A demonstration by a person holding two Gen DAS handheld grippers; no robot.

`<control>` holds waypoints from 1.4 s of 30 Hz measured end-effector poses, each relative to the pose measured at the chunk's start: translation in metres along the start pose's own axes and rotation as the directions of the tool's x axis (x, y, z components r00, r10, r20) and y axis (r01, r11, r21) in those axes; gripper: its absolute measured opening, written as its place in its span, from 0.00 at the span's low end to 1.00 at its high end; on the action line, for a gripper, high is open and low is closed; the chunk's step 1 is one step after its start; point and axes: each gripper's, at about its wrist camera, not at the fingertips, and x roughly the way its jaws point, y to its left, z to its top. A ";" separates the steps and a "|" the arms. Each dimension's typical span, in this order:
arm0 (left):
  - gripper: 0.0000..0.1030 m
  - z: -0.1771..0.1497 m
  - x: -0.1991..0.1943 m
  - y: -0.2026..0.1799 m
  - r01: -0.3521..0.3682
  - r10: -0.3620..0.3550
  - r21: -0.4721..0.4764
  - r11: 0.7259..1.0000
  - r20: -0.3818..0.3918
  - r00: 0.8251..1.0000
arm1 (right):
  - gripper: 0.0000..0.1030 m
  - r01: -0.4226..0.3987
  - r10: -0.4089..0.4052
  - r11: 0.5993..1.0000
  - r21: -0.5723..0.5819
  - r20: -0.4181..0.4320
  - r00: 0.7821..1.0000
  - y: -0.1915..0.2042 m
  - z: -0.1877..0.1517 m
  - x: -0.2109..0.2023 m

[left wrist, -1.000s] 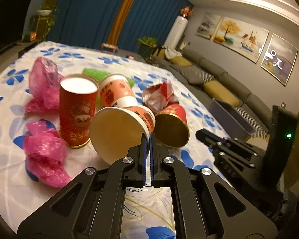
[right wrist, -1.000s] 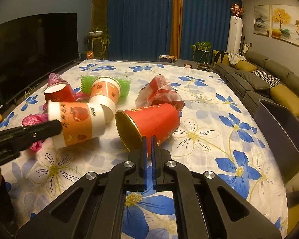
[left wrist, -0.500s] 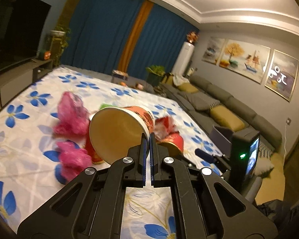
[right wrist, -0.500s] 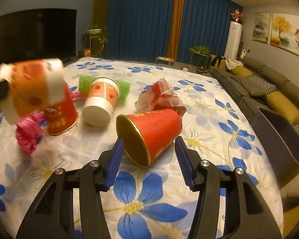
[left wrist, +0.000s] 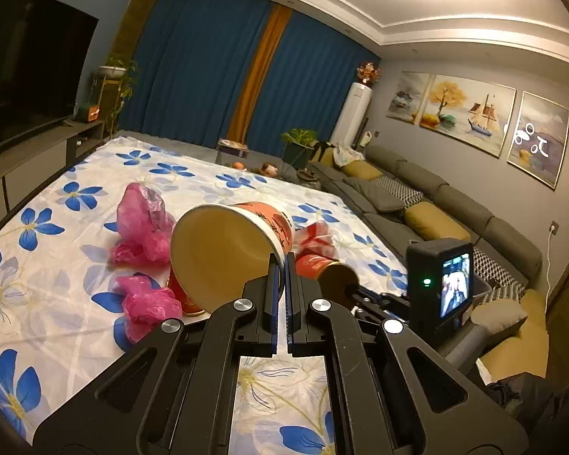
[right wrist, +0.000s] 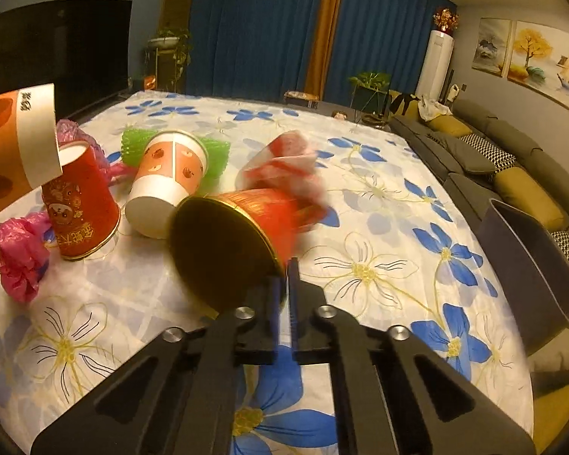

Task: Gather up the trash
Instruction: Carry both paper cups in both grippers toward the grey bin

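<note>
pinching the rim of an orange-and-white paper cup [left wrist: 231, 250], the left gripper [left wrist: 280, 265] holds it clear of the bench [left wrist: 57, 303], mouth toward the camera; its fingers [left wrist: 273, 303] are clenched on the cup wall. in the right wrist view the same cup shows at the left edge, up off the floral cloth.

right gripper [right wrist: 284, 284]: fingers [right wrist: 275, 314] have just been closing and now clamp the rim of a red cup with a gold lip [right wrist: 242, 235], which is tipped on its side, mouth toward the camera; whether it is off the cloth cannot be told, the cup is blurred.

on the bench beyond: a red cup standing upside down [right wrist: 79, 204], an orange-patterned cup on its side [right wrist: 167, 182] lying against a green spiky thing [right wrist: 216, 155], a crumpled red-and-white wrapper [right wrist: 288, 163] just behind the held red cup, and pink plastic bags [left wrist: 144, 223] at the left side of the pile.

a dark grey bin [right wrist: 531, 265] stands off the bench's right edge, beside the sofa [right wrist: 512, 159].
</note>
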 end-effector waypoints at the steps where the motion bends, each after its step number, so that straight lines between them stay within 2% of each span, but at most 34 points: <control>1: 0.02 0.000 0.000 -0.002 -0.003 0.003 0.006 1.000 0.000 1.000 | 0.04 -0.002 0.002 1.000 0.006 0.007 1.000 -0.002 -0.001 -0.003; 9: 0.02 -0.003 0.003 -0.015 -0.004 0.004 0.032 0.999 -0.005 1.000 | 0.04 -0.036 0.032 0.998 0.052 0.074 0.997 -0.019 -0.008 -0.040; 18: 0.02 0.001 0.014 -0.046 0.004 -0.003 0.099 0.995 -0.014 1.000 | 0.04 -0.042 0.028 0.995 0.094 0.149 0.988 -0.048 -0.009 -0.077; 29: 0.02 0.005 0.041 -0.114 0.053 -0.049 0.233 0.971 -0.021 0.999 | 0.04 0.023 -0.056 0.989 0.149 0.223 0.973 -0.103 -0.011 -0.114; 42: 0.02 0.007 0.087 -0.197 0.131 -0.124 0.334 0.933 -0.040 0.991 | 0.04 0.137 -0.198 0.960 0.245 0.248 0.948 -0.180 -0.019 -0.132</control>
